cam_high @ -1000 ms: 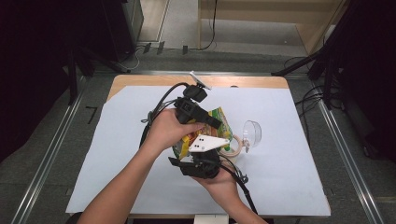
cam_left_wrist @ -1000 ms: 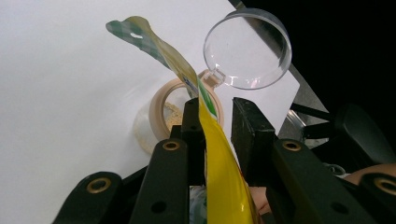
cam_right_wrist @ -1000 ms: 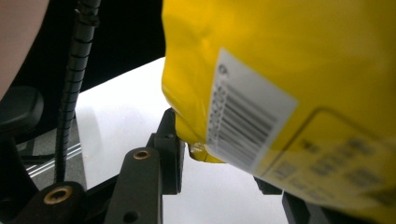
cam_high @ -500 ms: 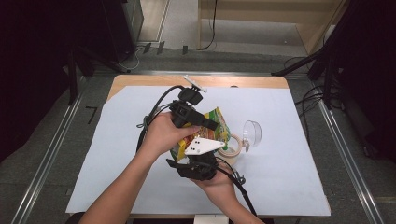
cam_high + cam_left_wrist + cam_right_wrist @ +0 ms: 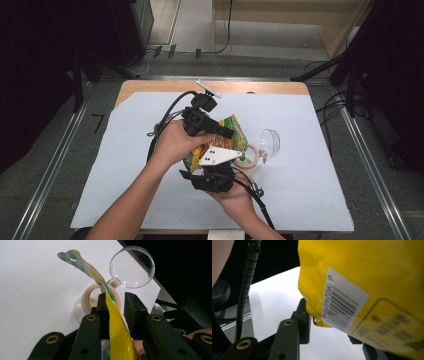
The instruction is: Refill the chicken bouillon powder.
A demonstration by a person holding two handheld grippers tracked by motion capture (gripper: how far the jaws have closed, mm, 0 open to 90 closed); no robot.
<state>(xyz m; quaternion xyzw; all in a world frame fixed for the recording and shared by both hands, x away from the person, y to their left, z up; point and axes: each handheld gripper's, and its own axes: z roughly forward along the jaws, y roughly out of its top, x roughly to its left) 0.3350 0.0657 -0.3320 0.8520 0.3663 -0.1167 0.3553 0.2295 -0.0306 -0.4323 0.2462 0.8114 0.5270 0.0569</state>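
The yellow bag [image 5: 367, 290] has a white sticker [image 5: 342, 307] with a black barcode on it. A row of small numbers runs along the sticker's edge at about 10 o'clock from the bars, but they are too blurry to read. At about 4 o'clock from the sticker there is a thin box outline with rows of tiny print, also too blurry to read. No word or brand can be read anywhere.
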